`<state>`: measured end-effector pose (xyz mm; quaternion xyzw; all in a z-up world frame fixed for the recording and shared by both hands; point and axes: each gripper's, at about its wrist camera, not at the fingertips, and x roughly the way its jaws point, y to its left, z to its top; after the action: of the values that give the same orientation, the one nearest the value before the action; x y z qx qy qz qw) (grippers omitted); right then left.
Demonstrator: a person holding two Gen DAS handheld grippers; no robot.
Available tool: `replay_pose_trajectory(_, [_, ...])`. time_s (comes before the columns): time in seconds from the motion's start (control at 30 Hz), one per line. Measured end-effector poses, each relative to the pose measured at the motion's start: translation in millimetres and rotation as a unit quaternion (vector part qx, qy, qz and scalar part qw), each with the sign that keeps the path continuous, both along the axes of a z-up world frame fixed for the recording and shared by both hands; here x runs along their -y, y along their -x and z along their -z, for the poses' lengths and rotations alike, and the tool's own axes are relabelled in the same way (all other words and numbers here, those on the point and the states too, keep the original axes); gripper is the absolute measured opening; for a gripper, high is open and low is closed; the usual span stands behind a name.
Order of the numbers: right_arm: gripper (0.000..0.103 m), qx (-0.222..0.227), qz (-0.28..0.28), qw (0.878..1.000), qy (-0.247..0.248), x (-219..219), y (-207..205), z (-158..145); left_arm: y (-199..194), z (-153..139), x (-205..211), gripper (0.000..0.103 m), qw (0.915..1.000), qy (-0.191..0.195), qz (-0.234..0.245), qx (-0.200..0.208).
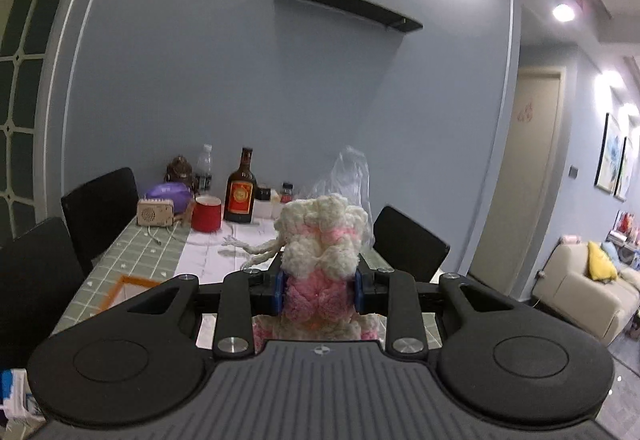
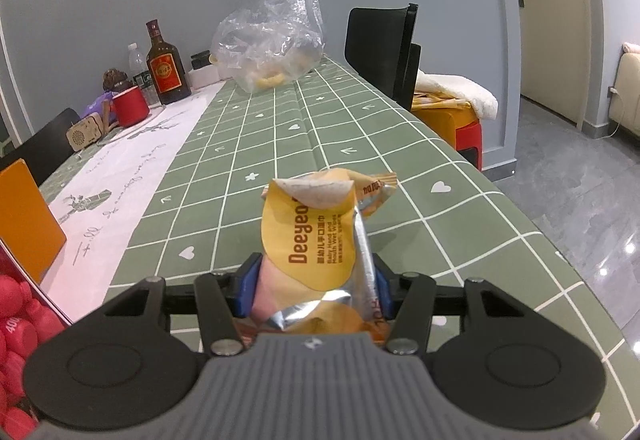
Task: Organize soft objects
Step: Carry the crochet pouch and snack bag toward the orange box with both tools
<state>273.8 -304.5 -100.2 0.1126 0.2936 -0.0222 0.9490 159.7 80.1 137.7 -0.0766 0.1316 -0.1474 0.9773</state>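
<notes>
Left tool point(image 1: 320, 290) we've got clamped on a fluffy pink & white yarn thing point(image 1: 322, 252), held up above the table point(image 1: 132, 260), w/ the red cup point(image 1: 206, 215) and brown bottle point(image 1: 240, 189) at the far left end. Right tool point(image 2: 314, 292) is gripping a yellow wet wipes pack point(image 2: 312, 236) over the near end of the green check table, clear plastic bag point(image 2: 276, 36) far back.

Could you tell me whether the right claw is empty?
No, the right claw is clamped on a yellow wet-wipes pack, held above the green table.
</notes>
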Motion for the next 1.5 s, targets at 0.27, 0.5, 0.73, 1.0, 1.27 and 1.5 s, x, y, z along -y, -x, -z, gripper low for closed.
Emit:
replay_pose_trajectory(0.27, [0.055, 0.000, -0.002, 1.000, -0.001, -2, 0, 0, -22, 3, -36, 0.035, 0.9993, 0.035, -0.009, 0.001])
replay_pose_trajectory(0.5, [0.055, -0.005, 0.001, 1.000, 0.027, -9, -1, -1, -34, 4, -57, 0.035, 0.9935, 0.001, -0.114, -0.005])
replay_pose_trajectory(0.73, [0.052, 0.032, 0.027, 0.999, -0.027, -5, 10, -17, -54, 8, -82, 0.035, 0.9898, 0.025, -0.135, -0.040])
replay_pose_trajectory(1.0, [0.052, 0.112, -0.022, 0.990, -0.082, -38, 42, -82, -51, 9, -82, 0.035, 0.9921, 0.013, -0.119, -0.038])
replay_pose_trajectory(1.27, [0.052, 0.134, -0.121, 0.973, -0.147, -110, 42, -157, -47, 9, -91, 0.035, 0.9953, -0.002, -0.095, -0.020])
replay_pose_trajectory(1.5, [0.052, 0.077, -0.241, 0.956, -0.147, -210, 30, -169, -47, 11, -117, 0.035, 0.9933, 0.016, -0.109, -0.035])
